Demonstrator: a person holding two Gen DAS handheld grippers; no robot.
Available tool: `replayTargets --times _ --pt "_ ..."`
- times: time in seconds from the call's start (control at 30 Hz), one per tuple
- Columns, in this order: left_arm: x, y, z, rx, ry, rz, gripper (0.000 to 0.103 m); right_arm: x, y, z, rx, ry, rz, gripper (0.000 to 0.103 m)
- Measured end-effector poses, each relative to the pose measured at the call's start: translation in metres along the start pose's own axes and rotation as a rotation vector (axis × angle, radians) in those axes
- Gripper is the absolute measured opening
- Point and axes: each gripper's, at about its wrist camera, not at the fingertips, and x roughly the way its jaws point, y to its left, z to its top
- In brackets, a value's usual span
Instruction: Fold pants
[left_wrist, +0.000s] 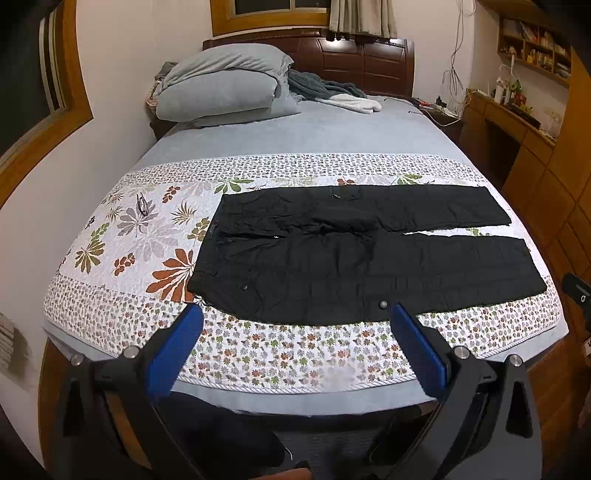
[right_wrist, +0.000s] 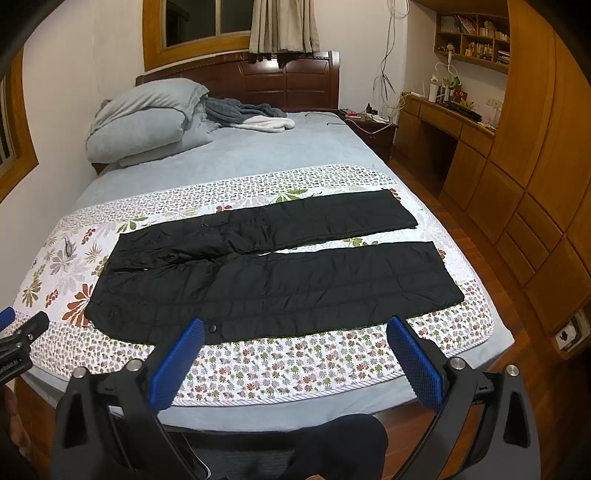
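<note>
Black quilted pants (left_wrist: 354, 254) (right_wrist: 269, 273) lie flat and unfolded across a floral quilt (left_wrist: 140, 236) (right_wrist: 280, 362) on the bed, waistband to the left, both legs stretched to the right with a narrow gap between them. My left gripper (left_wrist: 295, 314) hovers open over the quilt's near border, just short of the pants' near edge, nothing between its blue pads (left_wrist: 177, 350). My right gripper (right_wrist: 295, 325) is likewise open and empty above the near edge of the lower leg. The left gripper's tip (right_wrist: 18, 328) shows at the right wrist view's left edge.
Folded grey bedding (left_wrist: 221, 88) (right_wrist: 147, 118) and a grey-and-white blanket (left_wrist: 332, 94) lie by the dark headboard (right_wrist: 280, 81). Wooden wardrobes (right_wrist: 535, 184), a desk (right_wrist: 450, 129) and a nightstand with cables (right_wrist: 369, 122) stand right of the bed. Dark-clothed knees (right_wrist: 332, 446) press against the bed's near edge.
</note>
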Motion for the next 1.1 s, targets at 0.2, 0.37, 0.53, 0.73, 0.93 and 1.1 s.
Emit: replayTargets --times 0.2,0.37,0.53,0.73,0.93,1.1 --pt "0.001 -0.0019 -0.0016 0.001 -0.002 0.001 0.101 0.0008 -0.0001 -0.001 0.0 0.0 -0.003 0.1" --pt "0.0012 -0.0032 -0.0015 0.002 -0.004 0.004 0.101 0.0007 0.0006 -0.0012 0.0 0.0 -0.003 0.1" --pt "0.0017 -0.0031 -0.0012 -0.004 -0.004 0.006 0.101 0.0004 0.0006 -0.0021 -0.001 -0.001 -0.002 0.1" --pt "0.0011 -0.0006 -0.0013 -0.005 -0.007 0.006 0.101 0.0003 0.0017 -0.0015 -0.005 -0.002 -0.006 0.1" --pt "0.0011 -0.0004 -0.0011 -0.006 -0.007 0.004 0.101 0.0 0.0019 -0.0009 -0.007 -0.002 -0.006 0.1" --pt "0.0018 -0.0011 -0.001 -0.006 -0.005 0.003 0.101 0.0 0.0023 -0.0011 -0.007 -0.003 -0.007 0.1"
